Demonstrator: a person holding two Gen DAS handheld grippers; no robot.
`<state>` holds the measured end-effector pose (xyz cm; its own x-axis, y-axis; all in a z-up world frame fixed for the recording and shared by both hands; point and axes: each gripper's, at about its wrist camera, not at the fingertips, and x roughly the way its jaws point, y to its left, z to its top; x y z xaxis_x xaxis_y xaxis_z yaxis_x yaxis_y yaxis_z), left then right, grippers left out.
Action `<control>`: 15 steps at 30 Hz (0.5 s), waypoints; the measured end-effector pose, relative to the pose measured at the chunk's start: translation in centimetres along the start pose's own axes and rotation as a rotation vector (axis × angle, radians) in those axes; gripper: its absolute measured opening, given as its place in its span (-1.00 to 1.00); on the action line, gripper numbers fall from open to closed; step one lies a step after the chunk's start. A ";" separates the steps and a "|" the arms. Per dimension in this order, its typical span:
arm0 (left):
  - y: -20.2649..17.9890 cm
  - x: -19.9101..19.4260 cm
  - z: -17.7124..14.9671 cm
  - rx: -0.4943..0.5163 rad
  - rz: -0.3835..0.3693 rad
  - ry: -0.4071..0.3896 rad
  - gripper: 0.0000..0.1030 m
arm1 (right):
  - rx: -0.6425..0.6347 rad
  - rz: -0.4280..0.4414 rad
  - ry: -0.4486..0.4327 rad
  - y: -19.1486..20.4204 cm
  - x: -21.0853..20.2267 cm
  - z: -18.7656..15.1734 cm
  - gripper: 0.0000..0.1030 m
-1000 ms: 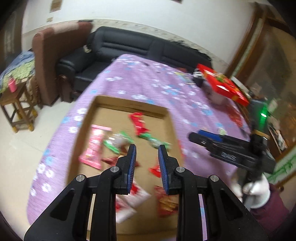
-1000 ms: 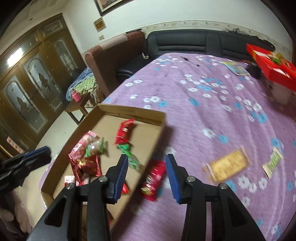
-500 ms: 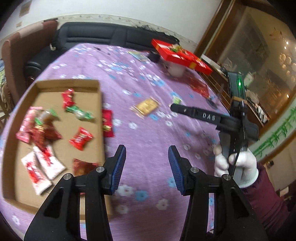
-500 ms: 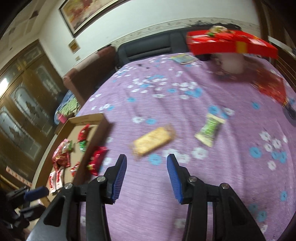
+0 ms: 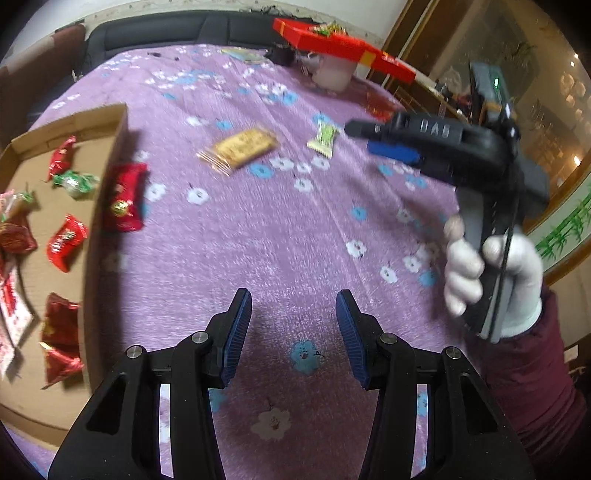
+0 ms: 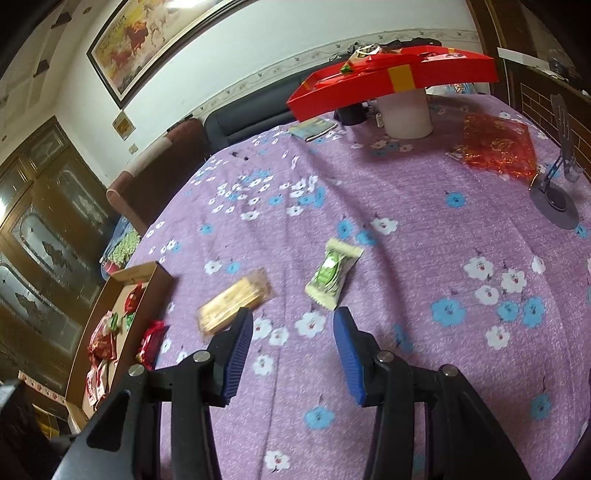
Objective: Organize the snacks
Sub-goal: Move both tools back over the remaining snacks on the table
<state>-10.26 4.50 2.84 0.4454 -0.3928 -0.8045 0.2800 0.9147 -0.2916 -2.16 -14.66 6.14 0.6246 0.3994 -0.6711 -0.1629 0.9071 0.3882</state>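
A cardboard tray (image 5: 117, 122) (image 6: 146, 271) with several red and green snack packs lies at the left on the purple flowered cloth. A red pack (image 5: 123, 201) (image 6: 151, 341) rests outside against the tray's wall. On the cloth lie a golden biscuit pack (image 5: 240, 149) (image 6: 232, 302) and a green-white candy (image 5: 324, 136) (image 6: 330, 275). My left gripper (image 5: 293, 295) is open and empty over bare cloth. My right gripper (image 6: 293, 314) (image 5: 364, 138), held by a white-gloved hand (image 5: 491, 273), is open and empty just short of both packs.
At the far end a red box (image 6: 391, 79) sits atop a white cup (image 6: 406, 114), with a red foil bag (image 6: 496, 149) and a small grey stand (image 6: 554, 206) to the right. A dark sofa (image 5: 166, 29) runs behind the table.
Both grippers swung right, away from the tray and out over the cloth. The left jaws went from nearly shut to open; the loose biscuit pack and candy now lie ahead of the right gripper.
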 end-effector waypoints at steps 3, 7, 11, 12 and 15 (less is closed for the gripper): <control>-0.1 1.0 -0.2 -0.003 -0.003 0.020 -0.08 | 0.015 0.006 -0.008 -0.6 0.2 0.4 -0.06; 0.1 1.8 -0.5 -0.015 -0.008 0.036 -0.08 | 0.042 0.009 -0.019 -1.6 0.3 0.7 -0.06; 0.6 1.6 -0.8 -0.037 -0.034 0.020 -0.08 | 0.068 0.007 -0.027 -2.5 0.3 0.7 -0.06; 0.7 1.6 -0.9 -0.040 -0.039 0.017 -0.08 | 0.075 0.006 -0.028 -2.8 0.3 0.7 -0.06; 0.7 1.5 -0.9 -0.036 -0.046 0.009 -0.03 | 0.089 0.003 -0.027 -3.1 0.4 0.8 -0.05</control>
<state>-10.13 4.59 1.00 0.4252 -0.4339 -0.7943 0.2693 0.8985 -0.3466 -0.79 -17.44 5.11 0.6448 0.3972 -0.6530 -0.0974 0.8901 0.4453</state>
